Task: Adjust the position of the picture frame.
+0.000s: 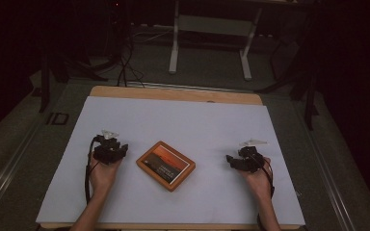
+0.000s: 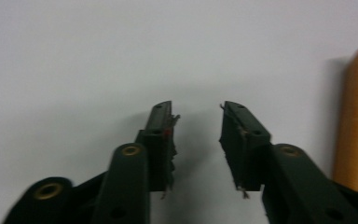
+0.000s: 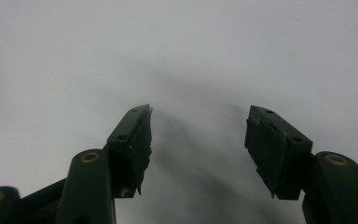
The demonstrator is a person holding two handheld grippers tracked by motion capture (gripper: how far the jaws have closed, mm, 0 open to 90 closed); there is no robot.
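Observation:
A wooden-framed picture (image 1: 165,165) with an orange sunset image lies flat on the white table cover (image 1: 173,125), turned diagonally, between my two hands. My left gripper (image 1: 110,150) rests on the cover just left of the frame, jaws apart with nothing between them (image 2: 196,112). The frame's wooden edge (image 2: 356,116) shows at the right of the left gripper view. My right gripper (image 1: 238,161) sits to the right of the frame, well apart from it, its jaws open over bare white cover (image 3: 198,114).
The white cover leaves a wooden table strip (image 1: 176,94) bare at the far edge. Beyond the table stand a white metal stand (image 1: 212,33) and dark cables (image 1: 125,67) on the floor. The surroundings are dim.

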